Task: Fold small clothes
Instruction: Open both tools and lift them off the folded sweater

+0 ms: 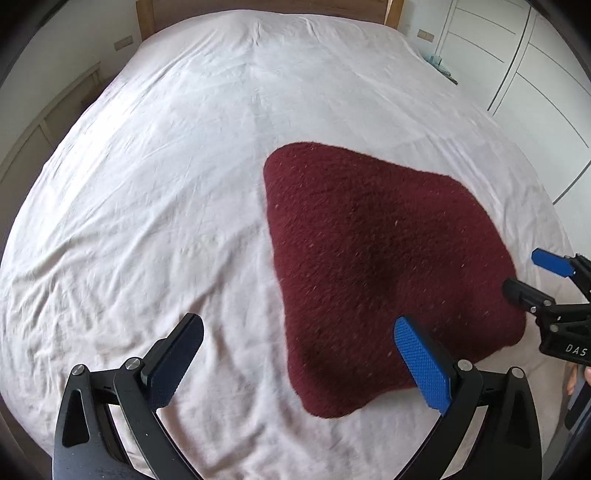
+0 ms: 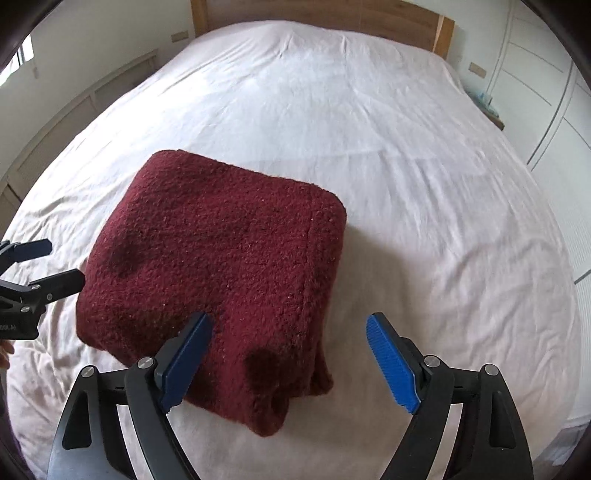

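Pretty standard bedroom: big bed with a wrinkly white sheet (image 1: 166,192) and a wooden headboard (image 2: 369,22) against a pale wall (image 2: 110,29), white wardrobe doors (image 1: 517,74) along the right, a low panelled ledge (image 2: 74,107) on the left, and soft daylight from a window (image 2: 22,55).

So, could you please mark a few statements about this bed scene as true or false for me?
1. The dark red knitted garment lies folded on the white bedsheet. True.
2. The left hand-held gripper is clamped on the garment. False: its jaws are open and grip nothing.
3. The right hand-held gripper is open. True.
4. The headboard is black metal. False: it is wooden.
5. A second garment lies beside the red one. False: only one garment shows on the sheet.
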`<control>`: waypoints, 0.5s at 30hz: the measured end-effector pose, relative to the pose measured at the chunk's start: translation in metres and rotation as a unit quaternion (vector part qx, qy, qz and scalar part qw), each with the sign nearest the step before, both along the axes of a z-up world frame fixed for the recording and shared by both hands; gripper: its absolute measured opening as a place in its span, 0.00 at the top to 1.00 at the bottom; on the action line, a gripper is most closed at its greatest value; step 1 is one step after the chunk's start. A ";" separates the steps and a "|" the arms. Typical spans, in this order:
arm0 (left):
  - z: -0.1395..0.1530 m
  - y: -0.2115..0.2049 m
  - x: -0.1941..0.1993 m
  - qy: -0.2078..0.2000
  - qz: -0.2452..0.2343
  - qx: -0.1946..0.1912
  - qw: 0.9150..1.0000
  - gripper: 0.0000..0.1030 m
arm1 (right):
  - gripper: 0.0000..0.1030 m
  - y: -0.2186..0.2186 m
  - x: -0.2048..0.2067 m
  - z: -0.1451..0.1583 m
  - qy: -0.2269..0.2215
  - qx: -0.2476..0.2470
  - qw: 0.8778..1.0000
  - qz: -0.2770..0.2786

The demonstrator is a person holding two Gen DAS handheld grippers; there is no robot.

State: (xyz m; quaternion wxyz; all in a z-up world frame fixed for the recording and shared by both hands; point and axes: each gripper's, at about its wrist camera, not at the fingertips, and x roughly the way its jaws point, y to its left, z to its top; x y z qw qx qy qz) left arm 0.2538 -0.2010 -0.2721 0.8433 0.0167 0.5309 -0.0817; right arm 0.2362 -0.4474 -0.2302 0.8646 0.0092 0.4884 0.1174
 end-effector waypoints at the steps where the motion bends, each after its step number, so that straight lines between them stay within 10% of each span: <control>1: -0.002 0.003 -0.001 0.001 0.001 0.000 1.000 0.01 | 0.16 -0.001 -0.001 -0.004 -0.002 0.000 1.000 -0.004; 15: -0.052 0.019 0.008 -0.007 0.025 0.017 1.000 0.00 | 0.00 -0.024 0.010 -0.070 0.030 0.014 0.999 -0.032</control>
